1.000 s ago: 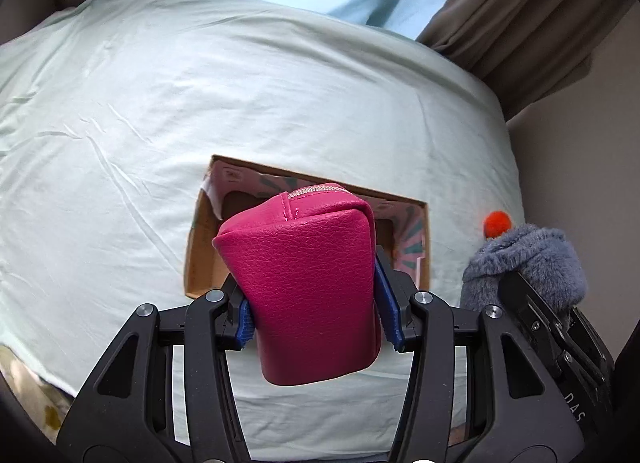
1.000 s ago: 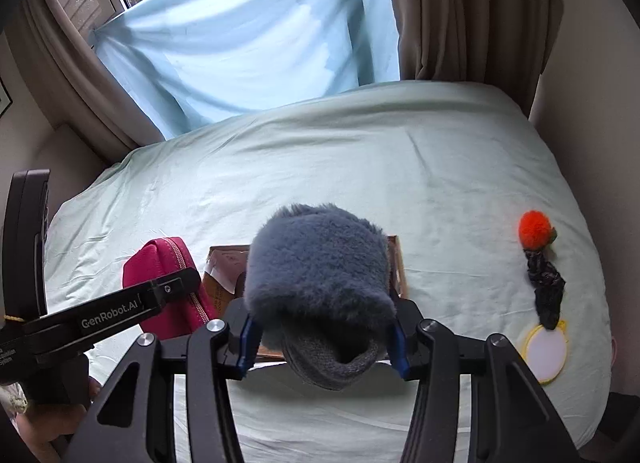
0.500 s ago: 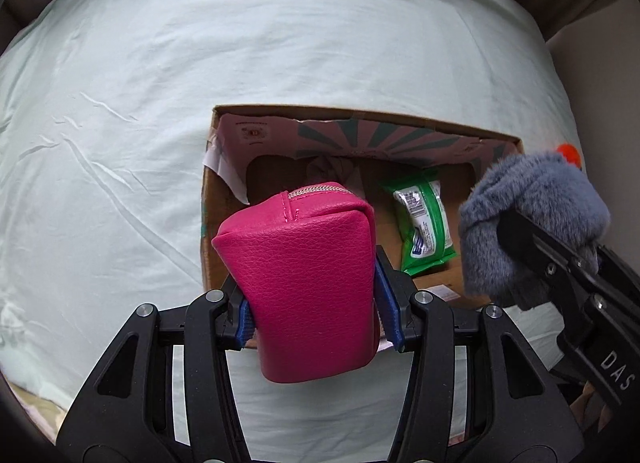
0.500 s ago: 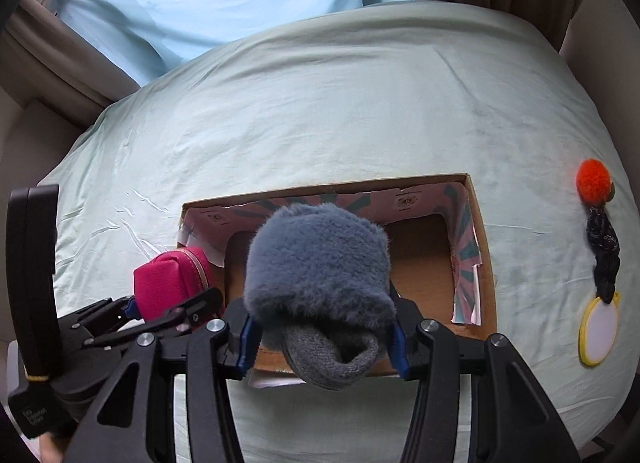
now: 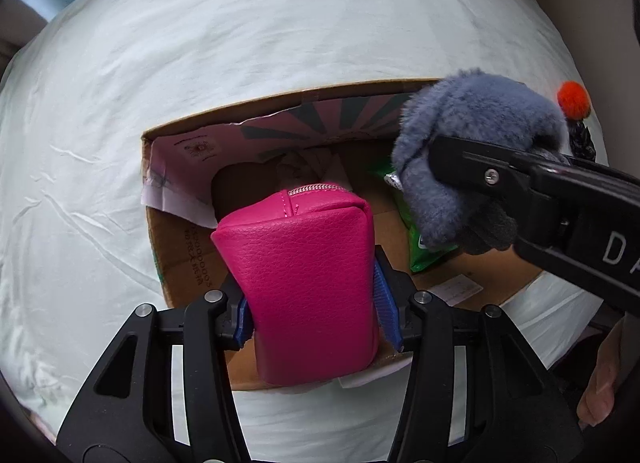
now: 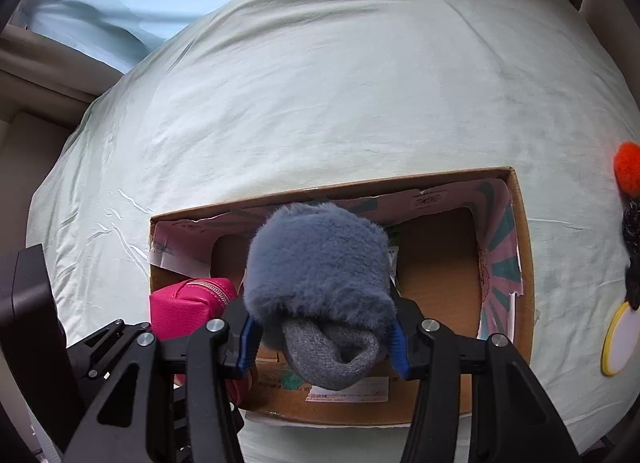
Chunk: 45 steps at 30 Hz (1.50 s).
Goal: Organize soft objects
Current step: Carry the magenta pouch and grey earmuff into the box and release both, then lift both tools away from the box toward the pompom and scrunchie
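My left gripper (image 5: 314, 317) is shut on a pink zip pouch (image 5: 304, 283) and holds it over the left part of an open cardboard box (image 5: 176, 263) on the bed. My right gripper (image 6: 322, 333) is shut on a grey furry slipper (image 6: 320, 275) and holds it over the middle of the box (image 6: 524, 247). The slipper (image 5: 472, 143) also shows at the right of the left wrist view, and the pouch (image 6: 188, 305) at the lower left of the right wrist view. A green packet (image 5: 424, 259) lies inside the box.
The box rests on a pale green bedsheet (image 6: 340, 83). To the right of the box lie an orange pompom (image 6: 628, 167) on a dark strip and a round yellow-rimmed disc (image 6: 620, 343). Curtains and a wall border the bed.
Both grippers have moved forward and down toward the box, which now fills more of each view. The slipper has come over the box's inside. Both grips are unchanged.
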Motion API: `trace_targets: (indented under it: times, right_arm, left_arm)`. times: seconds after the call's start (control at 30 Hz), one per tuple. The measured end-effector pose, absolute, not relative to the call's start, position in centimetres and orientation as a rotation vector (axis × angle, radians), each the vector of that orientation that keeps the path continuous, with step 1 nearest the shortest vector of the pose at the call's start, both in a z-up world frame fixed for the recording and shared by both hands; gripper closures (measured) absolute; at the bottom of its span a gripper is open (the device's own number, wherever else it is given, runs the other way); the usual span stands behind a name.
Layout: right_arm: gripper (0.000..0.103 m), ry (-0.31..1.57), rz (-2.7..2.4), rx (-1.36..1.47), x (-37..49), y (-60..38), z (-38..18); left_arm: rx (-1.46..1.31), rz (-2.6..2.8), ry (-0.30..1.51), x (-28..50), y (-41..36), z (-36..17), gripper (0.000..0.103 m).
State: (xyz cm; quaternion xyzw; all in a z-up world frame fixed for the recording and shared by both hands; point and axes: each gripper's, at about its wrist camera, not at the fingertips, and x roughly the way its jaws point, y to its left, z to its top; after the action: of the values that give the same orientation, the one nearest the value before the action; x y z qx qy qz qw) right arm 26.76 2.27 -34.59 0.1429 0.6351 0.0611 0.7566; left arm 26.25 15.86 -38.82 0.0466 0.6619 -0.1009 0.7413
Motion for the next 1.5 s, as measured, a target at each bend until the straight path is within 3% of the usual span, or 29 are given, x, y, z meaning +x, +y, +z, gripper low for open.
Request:
trace_targets:
  times: [0.03,0.07,0.1,0.13,0.17,0.8,1.07,1.5]
  right_arm:
    - [0.044,1.389,0.141,0.324,27.0,2.1,-34.8]
    - [0.03,1.381,0.141,0.331,27.1,2.1,-34.9]
    - [0.02,1.368,0.133,0.326,27.2,2.0,-34.9]
    - [0.004,1.359,0.123,0.308,27.2,2.0,-34.8]
    - [0.001,1.36,0.121,0.289,27.2,1.9,-34.7]
    - [0.001,1.251,0.084,0.216,23.0,2.2,-28.9]
    - [0.001,1.154,0.073,0.17,19.3,1.8,-23.2]
    - [0.001,0.835,0.007,0.076,9.6,-0.9,-12.1]
  left_arm:
    - [0.112,-0.242,1.445,26.3,15.7,-38.8,0.022]
    - [0.129,-0.258,1.435,26.2,15.5,-38.7,0.008]
    - [0.162,-0.264,1.424,26.1,15.3,-38.6,0.0]
    - [0.209,-0.253,1.414,26.0,15.1,-38.5,0.001]
    - [0.239,-0.244,1.391,25.8,15.1,-38.2,0.001]
    - [0.109,-0.239,1.302,23.1,18.7,-33.1,0.001]
    - [0.099,-0.208,1.197,20.2,20.5,-27.1,0.0]
    - [0.019,-0.125,0.949,13.5,22.7,-17.0,0.0]
